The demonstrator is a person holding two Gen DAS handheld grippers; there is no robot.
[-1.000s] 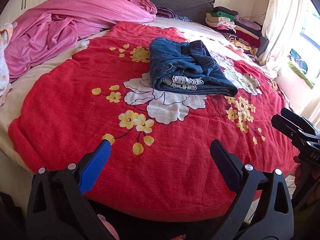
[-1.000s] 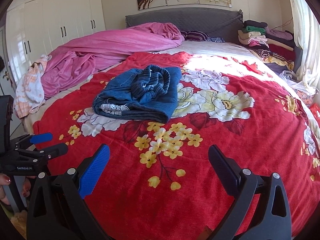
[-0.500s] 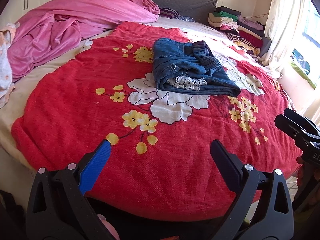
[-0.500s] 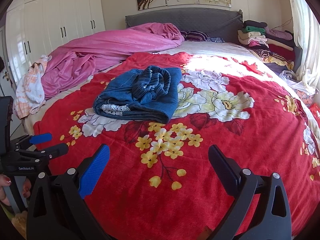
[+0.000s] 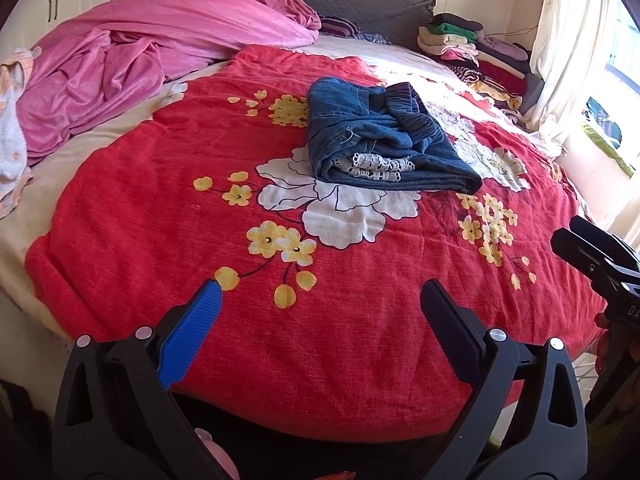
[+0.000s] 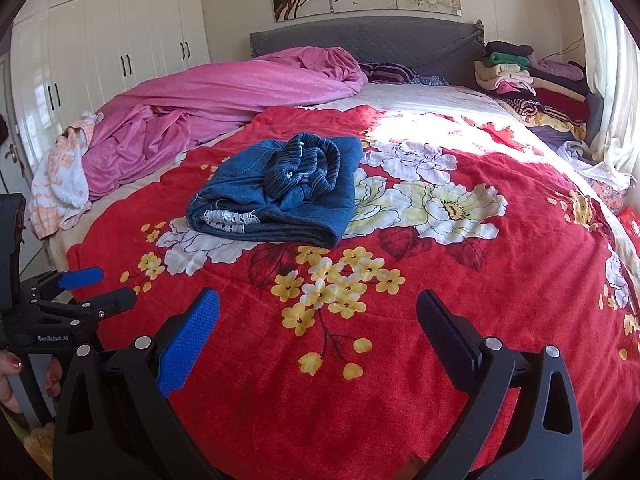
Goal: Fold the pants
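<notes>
Both claws hang level over the near edge of the bed, aimed along its length. The left claw (image 5: 320, 296) has its fingers spread wide with nothing between them, one finger faced with a blue ribbed pad (image 5: 190, 332). The right claw (image 6: 318, 308) is just as wide and empty. In the right wrist view the left claw also shows from the side at the far left, with a hand (image 6: 10, 380) with red-painted nails gripping its handle.

The folded blue denim pants (image 5: 384, 136) lie in a thick bundle mid-bed, well apart from both claws – white lace trim shows at the near edge, the gathered elastic waistband on top. They rest on a red blanket with white and yellow flowers (image 5: 160, 216). A crumpled pink cover (image 6: 224, 100) is heaped to the left, a stack of folded clothes (image 6: 520, 76) sits by the grey headboard (image 6: 360, 36), and cream wardrobe doors (image 6: 120, 40) line the left wall.
</notes>
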